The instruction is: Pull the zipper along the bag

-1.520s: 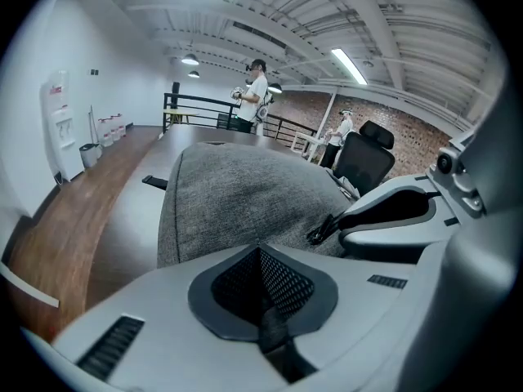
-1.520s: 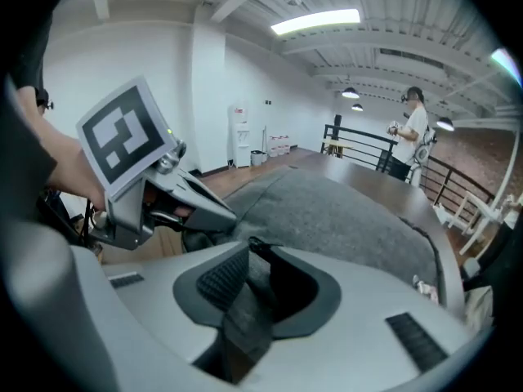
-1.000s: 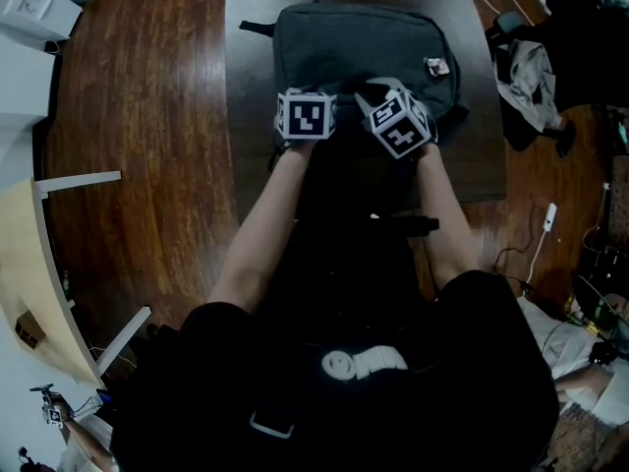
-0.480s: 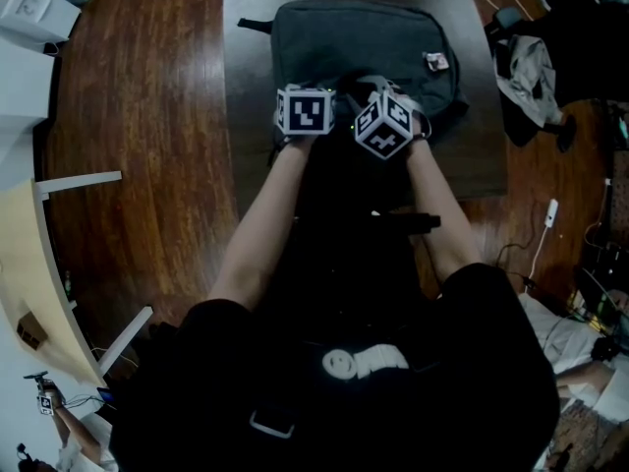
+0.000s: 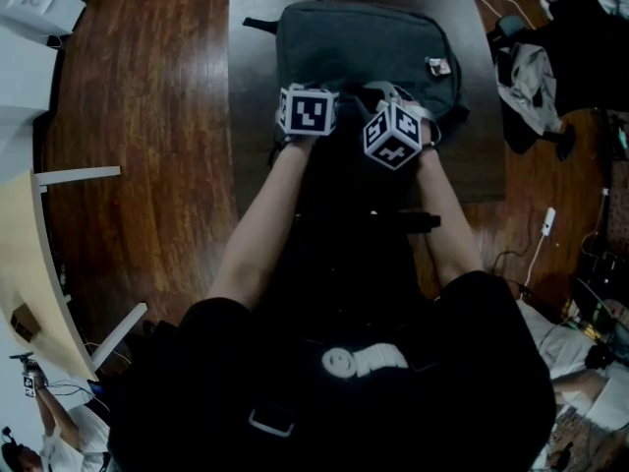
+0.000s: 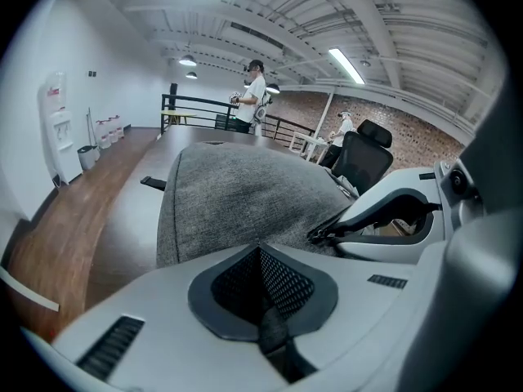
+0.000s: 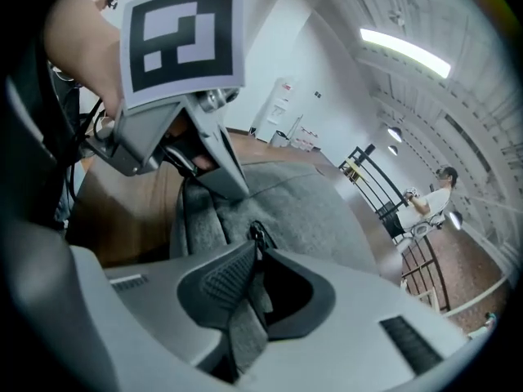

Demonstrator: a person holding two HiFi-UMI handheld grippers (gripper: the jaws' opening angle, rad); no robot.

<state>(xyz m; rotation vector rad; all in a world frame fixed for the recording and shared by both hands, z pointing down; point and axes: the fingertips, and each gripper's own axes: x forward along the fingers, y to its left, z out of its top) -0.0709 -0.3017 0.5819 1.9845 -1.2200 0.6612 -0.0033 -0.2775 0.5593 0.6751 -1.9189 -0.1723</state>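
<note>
A grey backpack (image 5: 364, 47) lies flat on a dark table, and both grippers are at its near edge. My left gripper (image 5: 308, 114) is shut on a fold of the bag's grey fabric (image 6: 237, 194), pinched between its dark pads (image 6: 282, 280). Just to its right, my right gripper (image 5: 394, 133) has the zipper pull (image 7: 258, 235) and its grey tab between its pads. Its jaws are closing, and the pads press on the tab. In the right gripper view the left gripper (image 7: 200, 153) shows close by over the bag (image 7: 310, 211). In the left gripper view the right gripper (image 6: 327, 233) reaches onto the bag's zipper line.
Brown wooden boards (image 5: 138, 116) run along the bag's left side. A heap of clothes (image 5: 531, 82) and a white cable (image 5: 547, 219) lie to the right. A pale desk (image 5: 34, 264) stands at the left edge. People stand far off by a railing (image 6: 249, 96).
My right gripper shifted left, then back a little toward me, and its marker cube rolled. The left gripper stayed in place on the bag.
</note>
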